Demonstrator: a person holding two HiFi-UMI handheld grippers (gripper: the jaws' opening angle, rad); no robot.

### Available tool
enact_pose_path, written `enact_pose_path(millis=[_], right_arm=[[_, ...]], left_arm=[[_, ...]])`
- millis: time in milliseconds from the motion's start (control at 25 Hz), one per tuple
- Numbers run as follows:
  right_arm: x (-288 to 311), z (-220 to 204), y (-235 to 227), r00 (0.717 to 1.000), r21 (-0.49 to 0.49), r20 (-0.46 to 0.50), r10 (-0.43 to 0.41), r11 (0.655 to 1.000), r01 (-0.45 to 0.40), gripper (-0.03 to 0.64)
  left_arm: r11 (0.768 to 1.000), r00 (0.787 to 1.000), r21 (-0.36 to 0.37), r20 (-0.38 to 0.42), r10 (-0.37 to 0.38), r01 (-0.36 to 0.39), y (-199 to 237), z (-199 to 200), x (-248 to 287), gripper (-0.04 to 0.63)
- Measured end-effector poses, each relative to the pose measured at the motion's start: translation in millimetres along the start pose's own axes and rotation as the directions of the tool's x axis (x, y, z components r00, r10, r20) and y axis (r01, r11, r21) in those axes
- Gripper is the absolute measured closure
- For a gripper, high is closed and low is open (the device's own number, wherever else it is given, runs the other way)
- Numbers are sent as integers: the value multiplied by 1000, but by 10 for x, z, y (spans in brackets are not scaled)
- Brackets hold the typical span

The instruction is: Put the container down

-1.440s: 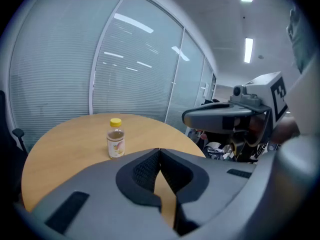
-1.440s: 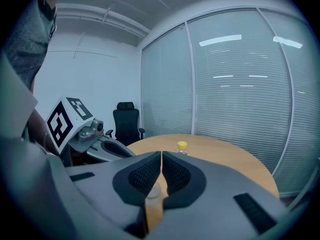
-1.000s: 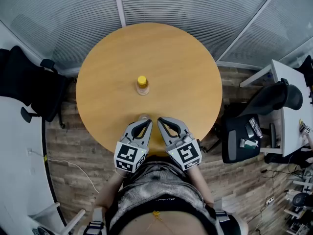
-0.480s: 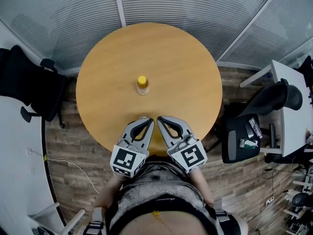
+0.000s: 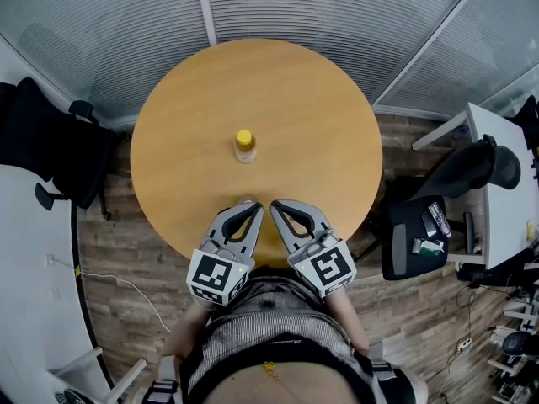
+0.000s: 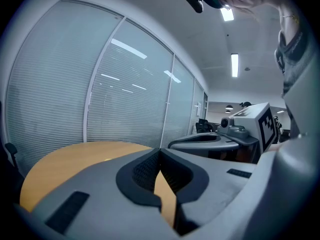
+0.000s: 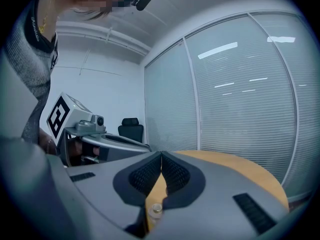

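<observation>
Left claw [image 5: 250, 210] and right claw [image 5: 278, 209] are clenched on nothing, side by side over the table's [image 5: 320, 124] near edge; the yellow-capped container [image 5: 245, 146] stands upright mid-table, well apart.

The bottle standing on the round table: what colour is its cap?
Yellow. The cap shows best in the head view, seen from above.

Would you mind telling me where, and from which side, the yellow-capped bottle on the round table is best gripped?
The bottle stands upright and alone near the middle of the table. I would pinch its round body just below the yellow cap, coming in level from the person's near edge. A sideways grip there should keep it from tipping.
</observation>
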State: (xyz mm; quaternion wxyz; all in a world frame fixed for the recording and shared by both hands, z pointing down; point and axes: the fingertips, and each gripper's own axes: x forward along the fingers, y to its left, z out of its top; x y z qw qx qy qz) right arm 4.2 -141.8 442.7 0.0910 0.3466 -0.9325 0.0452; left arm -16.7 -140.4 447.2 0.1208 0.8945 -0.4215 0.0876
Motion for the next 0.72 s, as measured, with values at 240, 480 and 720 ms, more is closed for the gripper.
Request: enact_pose_path(millis=[240,480,720], right_arm=[[-5,-13,-4,1000,21,-14,-4,1000,4,597],[-8,-27,3,1000,13,-19,0,1000,1,597],[-10,-32,-25,1000,9,-23,1,1000,0,597]], left_arm=[[1000,1000,1,-7,4,-4,19,-22,10,574],[1000,1000,9,0,4,-4,2,-15,15,574],[1000,1000,8,-5,4,-4,8,-21,43,574]])
